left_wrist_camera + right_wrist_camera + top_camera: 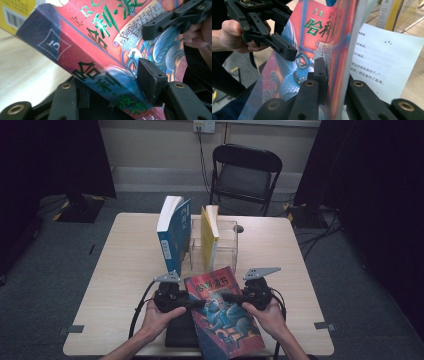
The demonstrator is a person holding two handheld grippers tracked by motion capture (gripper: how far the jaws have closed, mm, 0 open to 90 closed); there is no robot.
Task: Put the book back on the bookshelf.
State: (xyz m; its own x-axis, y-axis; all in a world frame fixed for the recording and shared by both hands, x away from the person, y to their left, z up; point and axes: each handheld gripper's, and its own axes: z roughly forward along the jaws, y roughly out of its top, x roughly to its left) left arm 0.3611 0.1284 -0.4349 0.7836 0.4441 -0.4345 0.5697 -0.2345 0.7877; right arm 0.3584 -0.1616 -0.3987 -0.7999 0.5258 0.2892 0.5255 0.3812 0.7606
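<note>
**Red book held between 2 grippers at the near table edge**

The red book (223,312) sits at the near side of the table (120,270), tilted, between the person's 2 hands. Its front cover carries green lettering and a blue creature. Under its near-left corner lies a dark book (179,335), flat on the table.

Left gripper (197,303): it meets the red book from the book's left, at the spine side. In the left gripper view the spine, marked with a 5, runs diagonally between the jaws. One black pad (151,80) lies against the front cover near the spine; the opposite jaw passes beneath the book. The left gripper grasps the red book across its thickness.

Right gripper (227,296): it meets the red book from the right. In the right gripper view the jaws are clenched on the front cover alone, with one pad (320,72) on the printed face. The cover is lifted clear of a white text page (384,60), which shows beyond it.

Farther back on the table, a clear rack (227,245) holds a yellow book (209,242) upright. A blue book (173,232) stands just left of the rack, leaning. A black folding chair (245,172) stands behind the table.
</note>
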